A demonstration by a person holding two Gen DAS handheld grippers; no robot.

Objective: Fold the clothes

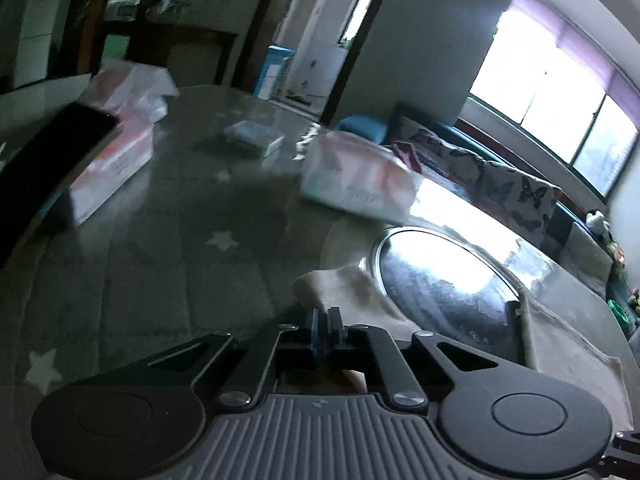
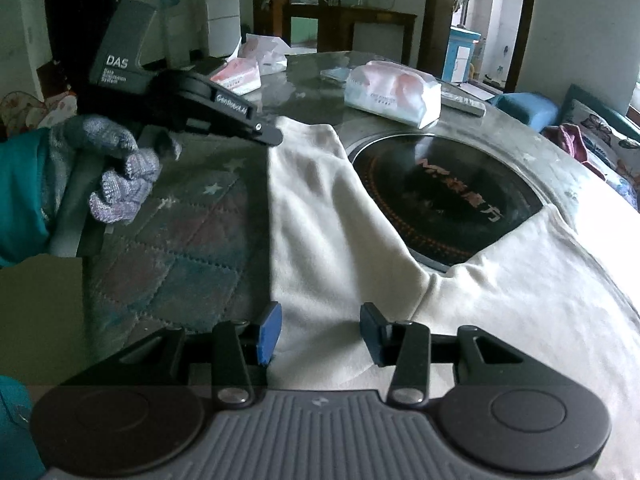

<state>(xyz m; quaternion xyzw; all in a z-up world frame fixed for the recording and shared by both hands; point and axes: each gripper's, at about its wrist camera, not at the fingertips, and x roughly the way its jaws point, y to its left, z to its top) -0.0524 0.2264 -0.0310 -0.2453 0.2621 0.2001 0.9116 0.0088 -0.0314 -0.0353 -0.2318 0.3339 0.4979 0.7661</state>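
A cream-white garment (image 2: pixel 320 216) lies on the round table, draped partly over a round black cooktop (image 2: pixel 444 196). My right gripper (image 2: pixel 318 334) is open, its blue pads (image 2: pixel 267 332) straddling the garment's near edge. My left gripper (image 1: pixel 326 330) is shut on a fold of the garment (image 1: pixel 344 284) and holds it just above the table beside the cooktop (image 1: pixel 444 276). In the right wrist view the left gripper's body (image 2: pixel 224 108) shows at the garment's far left corner, held by a gloved hand (image 2: pixel 116 168).
A quilted star-pattern table cover (image 2: pixel 180 240) lies left of the garment. Tissue packs (image 2: pixel 392 92) (image 1: pixel 360 176), a pink box (image 1: pixel 116 160), a small blue packet (image 1: pixel 252 136) and a remote (image 2: pixel 464 104) stand at the back. A sofa with cushions (image 1: pixel 508 184) is on the right.
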